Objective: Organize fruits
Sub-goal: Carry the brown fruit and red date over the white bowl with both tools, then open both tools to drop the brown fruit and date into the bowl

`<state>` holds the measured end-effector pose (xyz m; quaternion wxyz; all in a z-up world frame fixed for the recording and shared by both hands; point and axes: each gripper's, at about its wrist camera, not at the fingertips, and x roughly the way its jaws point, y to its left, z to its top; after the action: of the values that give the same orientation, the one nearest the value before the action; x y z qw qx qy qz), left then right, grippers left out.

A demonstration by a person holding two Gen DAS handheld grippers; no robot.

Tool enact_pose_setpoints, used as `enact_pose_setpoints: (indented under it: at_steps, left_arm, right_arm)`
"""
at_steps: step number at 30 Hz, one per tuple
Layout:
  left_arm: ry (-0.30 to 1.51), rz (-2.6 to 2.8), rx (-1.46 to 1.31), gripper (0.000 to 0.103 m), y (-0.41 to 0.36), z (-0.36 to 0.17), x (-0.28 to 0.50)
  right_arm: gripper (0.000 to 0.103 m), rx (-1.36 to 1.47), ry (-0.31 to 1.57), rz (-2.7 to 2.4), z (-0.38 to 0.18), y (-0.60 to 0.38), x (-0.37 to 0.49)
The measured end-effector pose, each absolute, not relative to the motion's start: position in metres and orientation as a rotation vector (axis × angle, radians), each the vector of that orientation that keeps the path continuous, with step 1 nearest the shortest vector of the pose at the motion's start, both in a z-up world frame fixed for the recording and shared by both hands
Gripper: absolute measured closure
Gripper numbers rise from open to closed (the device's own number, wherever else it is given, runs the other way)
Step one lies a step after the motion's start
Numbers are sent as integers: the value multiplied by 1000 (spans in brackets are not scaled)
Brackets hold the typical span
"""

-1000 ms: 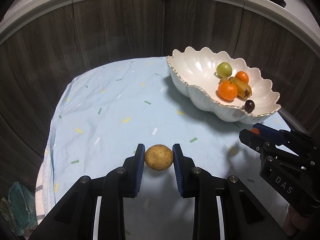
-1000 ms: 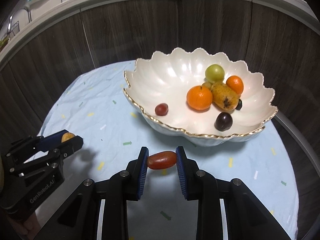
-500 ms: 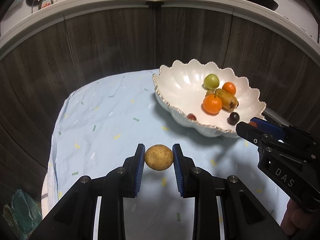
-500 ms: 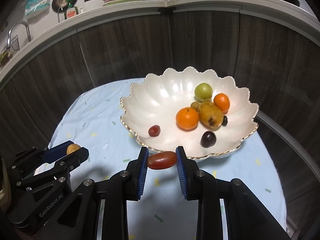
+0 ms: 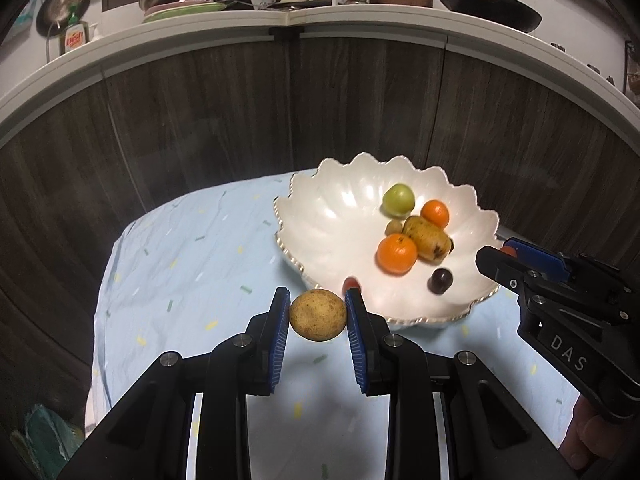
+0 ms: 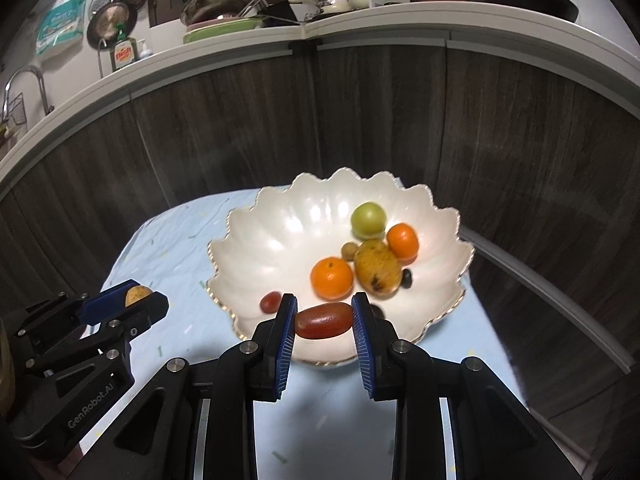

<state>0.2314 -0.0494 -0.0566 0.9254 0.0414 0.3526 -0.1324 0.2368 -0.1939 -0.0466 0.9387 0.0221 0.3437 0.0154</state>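
Fruit (image 5: 318, 315): round, speckled tan | bowl (image 5: 344, 216): scalloped glossy white

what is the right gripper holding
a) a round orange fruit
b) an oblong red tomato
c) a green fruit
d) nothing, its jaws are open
b: the right gripper is shut on an oblong red tomato, pinched between its blue pads in front of the white bowl.
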Motion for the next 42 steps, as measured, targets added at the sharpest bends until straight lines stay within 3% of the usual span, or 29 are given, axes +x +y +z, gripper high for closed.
enact_pose_setpoints:
  at_steps: [12, 35, 39, 42]
  left_arm:
    - [710, -293, 87, 75, -63, -46, 266]
    - [805, -344, 84, 74, -88, -86, 323]
    - [801, -336, 88, 58, -87, -86, 322]
    - [794, -322, 88, 46, -84, -84, 321]
  right_arm:
    - [74, 37, 691, 3, -36, -211, 260]
    - [74, 82, 811, -27, -73, -224, 306]
    - [70, 86, 827, -33, -76, -225, 308]
    - [53, 82, 823, -43, -74, -225, 307]
